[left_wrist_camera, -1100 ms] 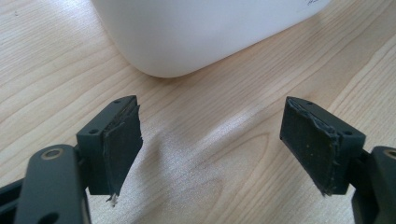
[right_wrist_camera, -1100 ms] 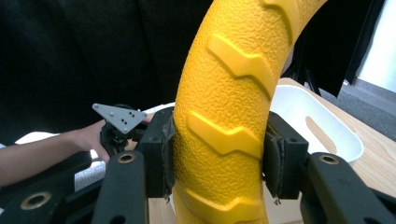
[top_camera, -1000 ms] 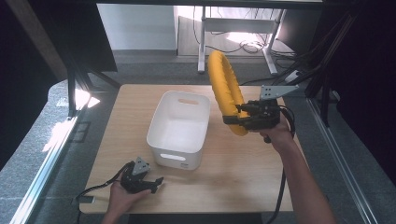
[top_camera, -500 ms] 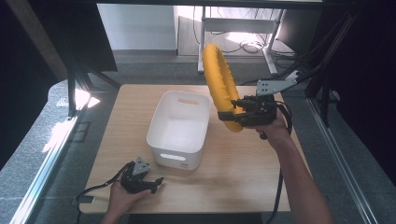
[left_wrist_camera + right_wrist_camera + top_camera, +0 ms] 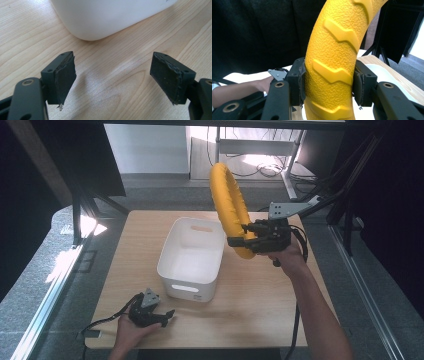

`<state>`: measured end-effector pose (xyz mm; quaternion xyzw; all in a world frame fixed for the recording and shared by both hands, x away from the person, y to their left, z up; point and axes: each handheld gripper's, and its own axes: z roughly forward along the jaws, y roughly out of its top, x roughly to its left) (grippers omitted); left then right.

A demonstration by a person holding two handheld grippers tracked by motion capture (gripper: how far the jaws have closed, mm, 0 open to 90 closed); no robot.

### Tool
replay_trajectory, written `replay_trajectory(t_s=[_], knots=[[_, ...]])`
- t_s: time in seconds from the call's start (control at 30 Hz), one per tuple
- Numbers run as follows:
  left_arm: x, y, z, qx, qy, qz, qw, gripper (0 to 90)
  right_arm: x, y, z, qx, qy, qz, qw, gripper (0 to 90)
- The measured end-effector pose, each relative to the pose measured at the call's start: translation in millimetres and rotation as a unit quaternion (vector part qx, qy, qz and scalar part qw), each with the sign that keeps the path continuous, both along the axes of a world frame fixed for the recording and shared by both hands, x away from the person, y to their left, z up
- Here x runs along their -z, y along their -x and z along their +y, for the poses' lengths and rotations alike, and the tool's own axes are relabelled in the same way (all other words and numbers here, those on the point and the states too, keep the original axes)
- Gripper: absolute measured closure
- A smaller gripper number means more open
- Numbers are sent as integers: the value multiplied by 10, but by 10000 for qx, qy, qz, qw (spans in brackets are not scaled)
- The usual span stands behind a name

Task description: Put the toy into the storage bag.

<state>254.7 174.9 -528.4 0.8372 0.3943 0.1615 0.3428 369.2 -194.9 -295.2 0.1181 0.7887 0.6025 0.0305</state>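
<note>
Right gripper (image 5: 239, 241) sits right of centre in the high view, jaws pinching the lower arc of a yellow tyre-shaped ring (image 5: 227, 202); the ring stands on edge and rises toward the top centre of the frame, clear of the table. In the right gripper view the ring (image 5: 334, 60) fills the middle, its textured skin and raised chevron treads pressed between both pads, one pad (image 5: 300, 82) on each flank. The grip across the narrow section probably keeps the ring from swinging and leaves most of it free to go down first. White plastic bin (image 5: 167, 254) sits at the centre of the wooden table (image 5: 260, 310), open top up, handle slot on its near wall; nothing visible inside. The ring hangs just right of the bin's upper right rim, above it, not touching. Judgement: carry stage, the ring headed for the bin, not yet over the opening. Left gripper (image 5: 167, 316) lies at the lower left, low over the table in the person's hand, near the bin's front corner. In the left gripper view its jaws are spread wide with nothing between them, bare wood grain under them and the bin's rounded corner (image 5: 100, 20) at the top of the frame. It appears parked, perhaps ready to steady the bin.
</note>
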Motion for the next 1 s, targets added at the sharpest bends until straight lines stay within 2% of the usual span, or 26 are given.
replay_trajectory(t_s=[1.0], knots=[[-8, 3, 19, -18, 11, -9, 10000, 208, -178, -26, 284, -181, -152, -81, 9997, 514]])
